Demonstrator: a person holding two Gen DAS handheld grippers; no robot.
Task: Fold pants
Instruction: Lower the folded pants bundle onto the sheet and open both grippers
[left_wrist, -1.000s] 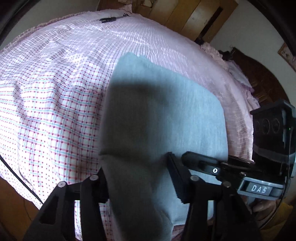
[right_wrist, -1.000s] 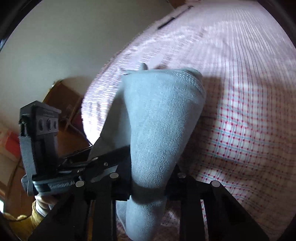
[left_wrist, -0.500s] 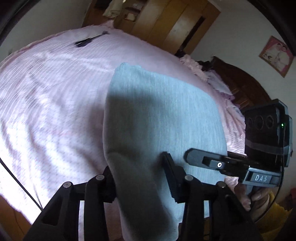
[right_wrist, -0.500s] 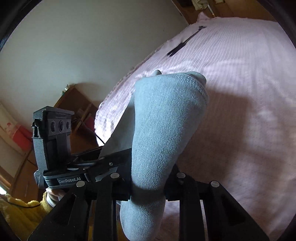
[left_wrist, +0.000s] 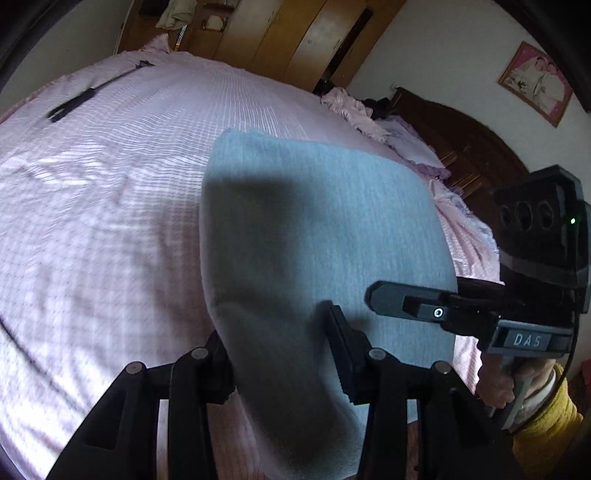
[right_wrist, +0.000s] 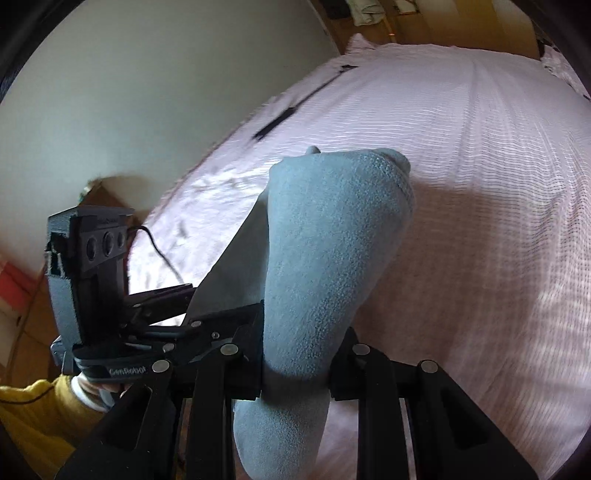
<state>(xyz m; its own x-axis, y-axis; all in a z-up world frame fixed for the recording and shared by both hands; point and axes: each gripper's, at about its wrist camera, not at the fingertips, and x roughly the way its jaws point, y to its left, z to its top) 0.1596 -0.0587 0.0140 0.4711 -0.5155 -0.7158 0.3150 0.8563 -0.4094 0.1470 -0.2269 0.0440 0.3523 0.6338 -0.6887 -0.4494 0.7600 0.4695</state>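
Observation:
The grey pants (left_wrist: 314, 221) hang folded as a thick bundle above the bed, held up between both grippers. My left gripper (left_wrist: 277, 343) is shut on one lower corner, its pads pressing the cloth from both sides. My right gripper (right_wrist: 297, 354) is shut on the other corner, where the pants (right_wrist: 332, 240) bulge out over its fingers and a hemmed edge shows at the top. The cloth hides both grippers' inner pads. The pants' far end hangs just above the sheet; whether it touches I cannot tell.
The bed's pink checked sheet (left_wrist: 110, 221) spreads wide below and ahead. A thin dark strap (left_wrist: 85, 98) lies near its far left edge. Crumpled pink bedding (left_wrist: 369, 114) and a dark headboard (left_wrist: 461, 147) are at the right, a wooden wardrobe (left_wrist: 314, 37) behind. A yellow sleeve (left_wrist: 546, 417) holds the right gripper.
Both grippers have risen and travelled forward over the bed, carrying the pants along. More of the wardrobe and far wall has come into view. Both grips are unchanged.

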